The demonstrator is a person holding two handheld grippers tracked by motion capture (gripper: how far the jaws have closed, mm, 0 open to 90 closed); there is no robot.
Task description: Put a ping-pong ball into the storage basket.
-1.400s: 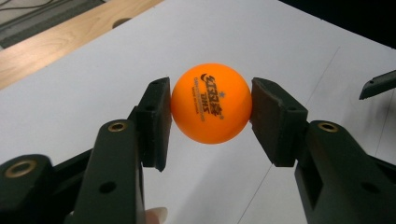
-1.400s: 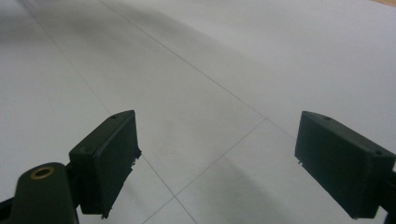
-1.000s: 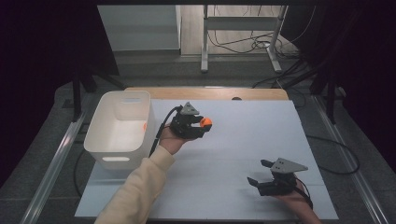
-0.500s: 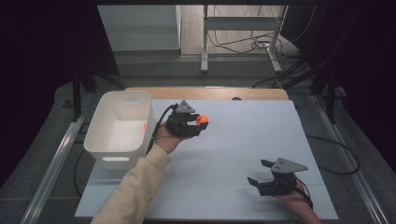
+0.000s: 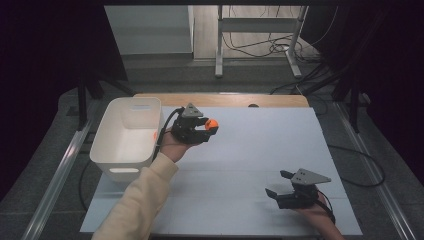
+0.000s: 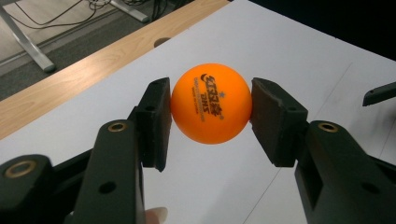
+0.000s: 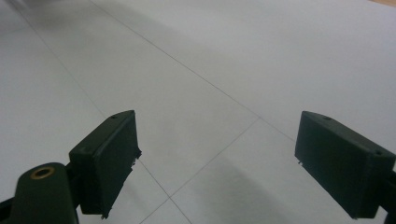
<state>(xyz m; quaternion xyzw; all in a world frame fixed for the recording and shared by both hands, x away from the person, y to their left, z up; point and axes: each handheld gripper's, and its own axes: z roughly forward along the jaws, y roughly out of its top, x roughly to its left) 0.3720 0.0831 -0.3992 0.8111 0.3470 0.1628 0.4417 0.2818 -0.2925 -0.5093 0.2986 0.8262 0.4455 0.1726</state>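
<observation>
An orange table-tennis ball (image 6: 211, 102) with dark print sits clamped between the two black jaws of my left gripper (image 6: 211, 116). From the high view, that gripper (image 5: 208, 126) holds the ball (image 5: 212, 124) above the white table (image 5: 260, 150), just right of the white bin (image 5: 127, 137). My right gripper (image 5: 278, 184) rests low near the front right of the table, its jaws spread wide. In the right gripper view, its pads (image 7: 109, 161) stand far apart over bare white surface with nothing between them.
The white bin stands at the table's left edge; a small orange thing (image 5: 155, 134) shows at its right wall. A wooden strip (image 5: 220, 100) runs along the table's far edge. Table legs and cables (image 5: 260, 47) lie on the floor beyond.
The left gripper with the ball has drifted slightly toward the bin. The right gripper has stayed in place.
</observation>
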